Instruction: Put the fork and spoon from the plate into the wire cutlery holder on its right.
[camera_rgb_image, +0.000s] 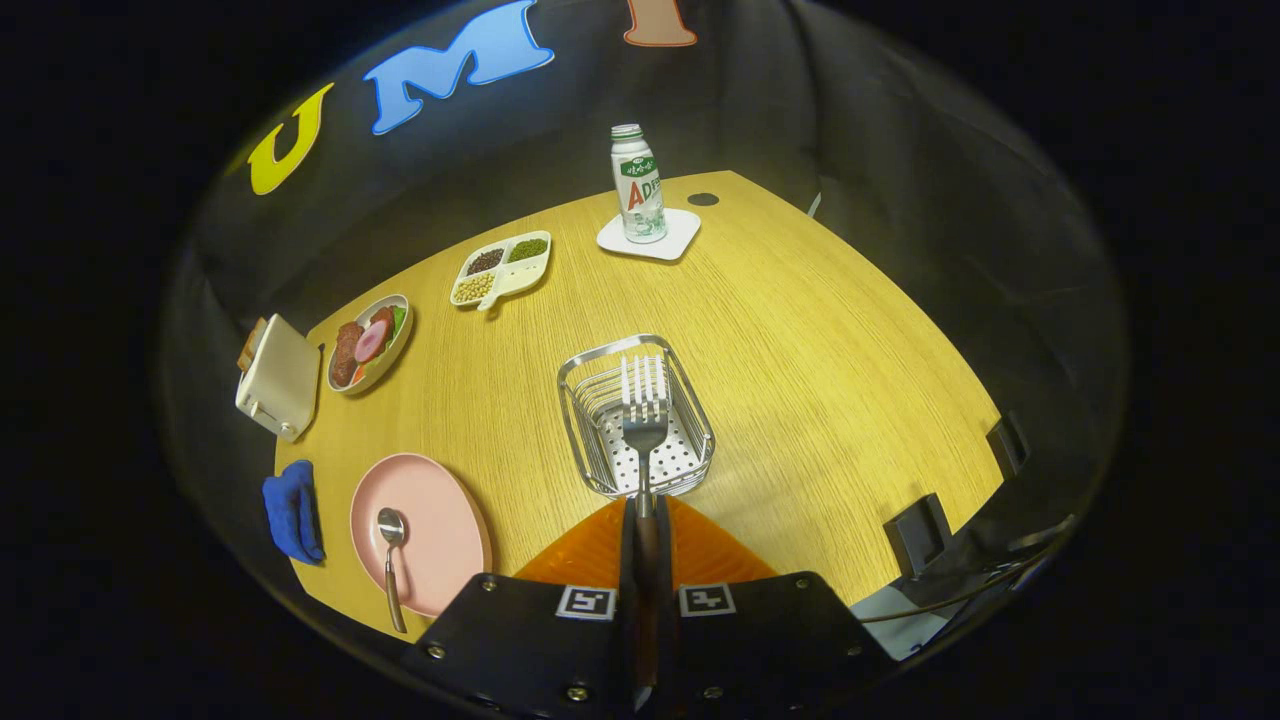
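My gripper is shut on the handle of the fork, whose metal tines point away from me and hang over the wire cutlery holder. The holder is a chrome wire basket with a perforated floor, standing on the wooden table just ahead of the fingers. Left of the fingers lies the pink plate, and on it rests the spoon with its bowl away from me and its wooden handle reaching over the plate's near rim.
A blue cloth lies left of the plate, with a white toaster behind it. Further back stand a bowl of food, a divided dish of beans and a bottle on a white coaster.
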